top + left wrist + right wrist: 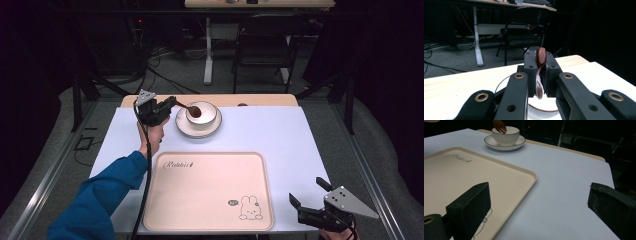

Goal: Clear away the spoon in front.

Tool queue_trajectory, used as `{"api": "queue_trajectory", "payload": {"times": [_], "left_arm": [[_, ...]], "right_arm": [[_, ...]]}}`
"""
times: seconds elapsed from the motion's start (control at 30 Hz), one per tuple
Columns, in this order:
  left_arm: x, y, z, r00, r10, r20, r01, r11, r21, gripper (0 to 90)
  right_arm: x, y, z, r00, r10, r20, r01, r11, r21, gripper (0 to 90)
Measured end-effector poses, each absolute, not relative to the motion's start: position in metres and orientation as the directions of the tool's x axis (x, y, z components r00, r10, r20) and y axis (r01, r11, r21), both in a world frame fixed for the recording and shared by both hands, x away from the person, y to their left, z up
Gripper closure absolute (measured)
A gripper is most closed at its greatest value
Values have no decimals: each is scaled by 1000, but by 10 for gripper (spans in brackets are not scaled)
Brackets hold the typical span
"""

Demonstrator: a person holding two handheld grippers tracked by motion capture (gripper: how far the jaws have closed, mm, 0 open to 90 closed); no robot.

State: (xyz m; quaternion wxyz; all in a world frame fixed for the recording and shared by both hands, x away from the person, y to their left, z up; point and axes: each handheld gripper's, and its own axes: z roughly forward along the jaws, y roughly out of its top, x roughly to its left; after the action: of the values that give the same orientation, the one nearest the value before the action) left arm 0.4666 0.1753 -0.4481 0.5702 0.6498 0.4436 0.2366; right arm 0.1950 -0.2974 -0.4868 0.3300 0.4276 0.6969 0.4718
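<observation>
A white bowl (pixel 204 114) stands on a white saucer (pixel 186 127) at the far side of the table. My left gripper (pixel 171 103) is just left of it, shut on the handle of a brown spoon (pixel 193 110) whose scoop end lies inside the bowl. In the left gripper view the spoon (pixel 540 56) stands on edge between the shut jaws of that gripper (pixel 540 65), with the saucer (pixel 549 108) below. My right gripper (pixel 307 190) rests open near the table's front right corner, holding nothing. From the right gripper (pixel 539 195) view, bowl (pixel 507 134) and spoon (pixel 499 126) show far off.
A large beige tray (pixel 210 192) with a rabbit print lies at the front middle of the white table cover; its corner (pixel 524 173) is just left of the right gripper. A black chair (pixel 262 45) and desk legs stand beyond the table.
</observation>
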Motion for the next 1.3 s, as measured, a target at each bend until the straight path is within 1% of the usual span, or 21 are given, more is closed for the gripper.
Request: {"api": "queue_trajectory", "payload": {"times": [0.43, 0.67, 0.9, 1.3], "left_arm": [[451, 197, -425, 548, 810, -208, 316, 30, 948, 837], [435, 213, -410, 577, 796, -183, 302, 0, 953, 837], [426, 222, -403, 598, 783, -170, 307, -28, 951, 837], [417, 235, -398, 644, 739, -199, 374, -78, 924, 836]], "right_arm": [[195, -298, -487, -419, 906, -63, 278, 194, 941, 36], [195, -297, -487, -419, 906, -64, 278, 195, 941, 36], [195, -297, -487, -419, 906, -63, 279, 194, 940, 36], [195, -297, -487, -418, 907, -62, 281, 194, 940, 36]]}}
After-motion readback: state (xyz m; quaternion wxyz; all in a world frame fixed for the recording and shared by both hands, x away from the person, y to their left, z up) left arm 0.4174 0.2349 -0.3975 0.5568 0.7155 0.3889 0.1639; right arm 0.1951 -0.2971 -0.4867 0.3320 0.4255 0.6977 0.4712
